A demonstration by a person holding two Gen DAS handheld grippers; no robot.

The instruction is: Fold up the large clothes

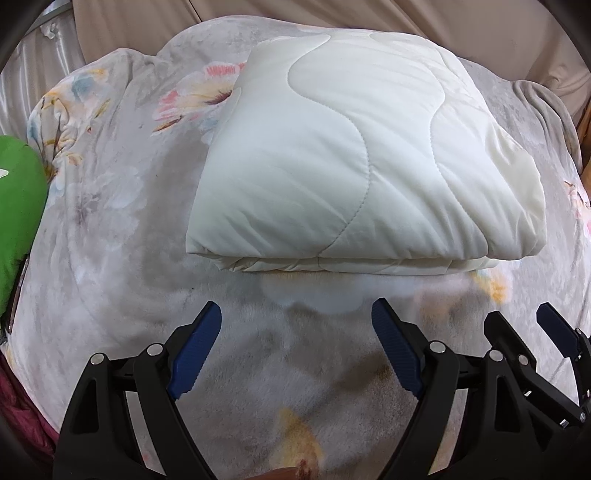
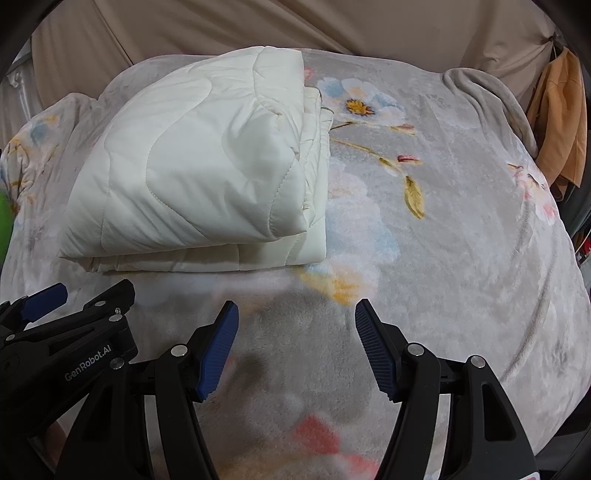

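Note:
A cream quilted comforter (image 1: 351,155) lies folded in a thick rectangular stack on a grey floral blanket (image 1: 122,229). It also shows in the right wrist view (image 2: 195,166), with its layered edges to the right. My left gripper (image 1: 295,314) is open and empty, a short way in front of the stack's near edge. My right gripper (image 2: 295,314) is open and empty, in front of the stack's right corner. The right gripper also shows in the left wrist view (image 1: 517,325). The left gripper also shows at the left of the right wrist view (image 2: 88,291).
A green item (image 1: 18,214) lies at the blanket's left edge. A beige curtain (image 2: 258,26) hangs behind the bed. An orange cloth (image 2: 561,118) hangs at the far right. A bunched grey fold (image 2: 491,99) sits at the blanket's far right corner.

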